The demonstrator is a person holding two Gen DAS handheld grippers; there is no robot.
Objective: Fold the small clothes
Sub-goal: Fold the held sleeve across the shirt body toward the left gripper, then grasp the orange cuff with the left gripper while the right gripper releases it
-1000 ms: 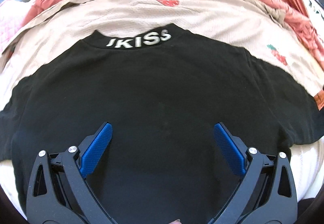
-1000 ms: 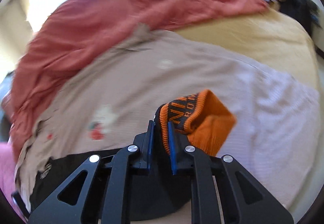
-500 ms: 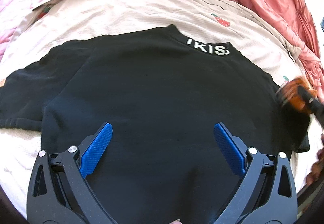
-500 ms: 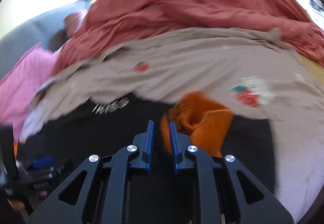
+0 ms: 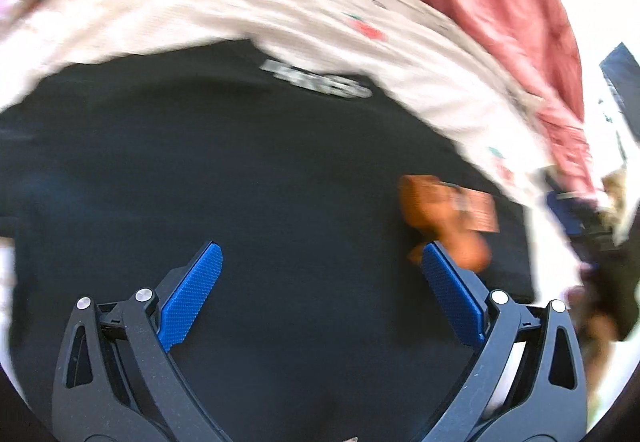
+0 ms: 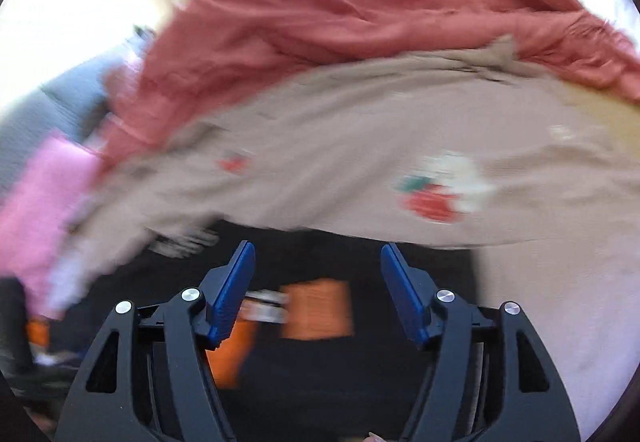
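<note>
A black T-shirt [image 5: 248, 178] lies spread flat on a beige strawberry-print sheet [image 6: 360, 146], its white-lettered collar [image 5: 316, 80] at the far edge and its hem near both cameras. The left claw [image 5: 320, 262] hangs above the shirt's lower middle with its blue pads [image 5: 192, 294] wide apart and nothing between them; only dark cloth shows between and ahead of the pads. A small orange knitted garment [image 5: 444, 210] lies on the shirt's right part, just beyond the left claw's right pad, blurred in both views. In the right wrist view the right claw [image 6: 316, 262] is opening: its pads [image 6: 232, 290] stand clear of the orange garment [image 6: 316, 308], which shows between and below them against the black cloth without touching either. The shirt's right edge [image 6: 476, 282] meets bare sheet just beside the right claw. Beyond the collar the sheet runs to a bunched red blanket [image 6: 360, 2] that bounds the far side; pink fabric [image 6: 44, 194] lies at the left.
</note>
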